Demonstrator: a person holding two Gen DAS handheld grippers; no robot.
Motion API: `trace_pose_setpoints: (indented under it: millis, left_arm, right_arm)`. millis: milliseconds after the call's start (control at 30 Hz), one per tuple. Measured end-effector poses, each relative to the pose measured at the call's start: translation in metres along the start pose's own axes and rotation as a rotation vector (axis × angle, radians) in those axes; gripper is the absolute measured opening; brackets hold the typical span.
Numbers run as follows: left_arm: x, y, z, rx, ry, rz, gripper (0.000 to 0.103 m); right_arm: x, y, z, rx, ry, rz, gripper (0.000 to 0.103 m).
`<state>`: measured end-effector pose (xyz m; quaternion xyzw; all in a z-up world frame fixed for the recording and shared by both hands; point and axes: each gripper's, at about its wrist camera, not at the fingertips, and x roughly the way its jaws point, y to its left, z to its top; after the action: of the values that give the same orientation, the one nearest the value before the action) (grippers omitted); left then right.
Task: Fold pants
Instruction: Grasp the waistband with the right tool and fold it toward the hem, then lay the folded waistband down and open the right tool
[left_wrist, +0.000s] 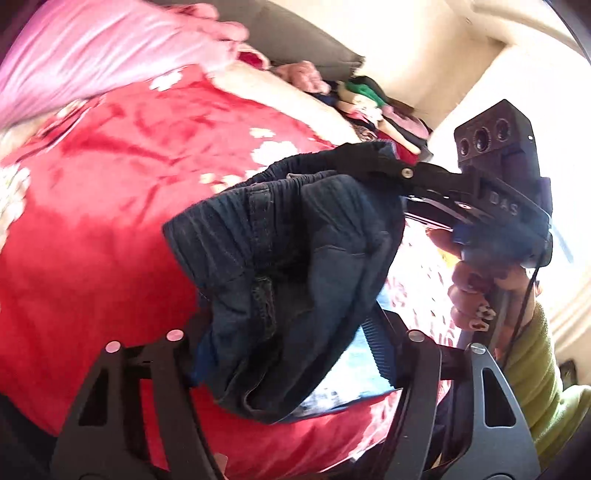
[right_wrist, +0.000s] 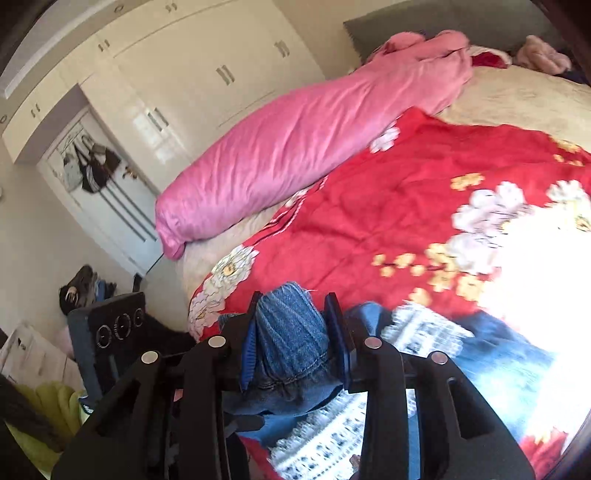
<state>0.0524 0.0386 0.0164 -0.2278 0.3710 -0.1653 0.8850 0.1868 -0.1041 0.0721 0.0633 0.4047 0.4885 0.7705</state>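
Dark blue denim pants (left_wrist: 288, 266) hang bunched above the red flowered quilt (left_wrist: 110, 221). My left gripper (left_wrist: 291, 343) is shut on the pants near the fly seam. My right gripper (left_wrist: 391, 170) is seen in the left wrist view at the upper right, holding the elastic waistband. In the right wrist view my right gripper (right_wrist: 293, 332) is shut on a fold of blue denim (right_wrist: 291, 332), held between its blue pads (right_wrist: 249, 347). The left gripper's body (right_wrist: 114, 328) shows at lower left.
A long pink bolster (right_wrist: 295, 136) lies along the far side of the bed. A blue-and-white patterned cloth (right_wrist: 424, 332) lies on the quilt below the grippers. A pile of clothes (left_wrist: 373, 107) sits at the bed's head. White wardrobes (right_wrist: 203, 74) stand behind.
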Motion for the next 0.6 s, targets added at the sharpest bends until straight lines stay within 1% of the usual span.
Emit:
trace_pose_setpoints:
  millis: [67,100,133,200,267,367,433,533,567,600]
  left_arm:
    - [0.005,-0.021,-0.003,0.058,0.006,-0.021,0.057]
    - [0.009,-0.033,-0.007,0.103,0.021,-0.029,0.058]
    - [0.014,-0.043,-0.012,0.14,0.036,-0.028,0.058]
    - [0.026,-0.056,-0.023,0.192,0.079,-0.025,0.059]
    - [0.036,-0.063,-0.035,0.215,0.126,-0.034,0.06]
    - [0.052,-0.071,-0.046,0.25,0.175,-0.01,0.065]
    - [0.058,-0.075,-0.053,0.275,0.194,0.014,0.065]
    - [0.064,-0.079,-0.06,0.308,0.212,0.037,0.068]
    - [0.064,-0.081,-0.065,0.316,0.215,0.045,0.068]
    - [0.066,-0.081,-0.066,0.322,0.218,0.049,0.068]
  right_arm:
    - [-0.025,-0.014,-0.012,0.035,-0.057,-0.022,0.052]
    - [-0.037,-0.022,-0.02,0.055,-0.077,-0.057,0.065]
    - [-0.046,-0.03,-0.028,0.081,-0.082,-0.104,0.073]
    - [-0.061,-0.045,-0.047,0.132,-0.076,-0.19,0.074]
    - [-0.07,-0.057,-0.067,0.183,-0.063,-0.239,0.074]
    - [-0.074,-0.067,-0.089,0.232,-0.056,-0.246,0.077]
    - [-0.07,-0.068,-0.093,0.238,-0.055,-0.255,0.082]
    - [-0.057,-0.07,-0.095,0.213,-0.024,-0.295,0.082]
    - [-0.053,-0.07,-0.096,0.199,-0.002,-0.339,0.081]
    - [-0.048,-0.071,-0.098,0.179,0.026,-0.409,0.08]
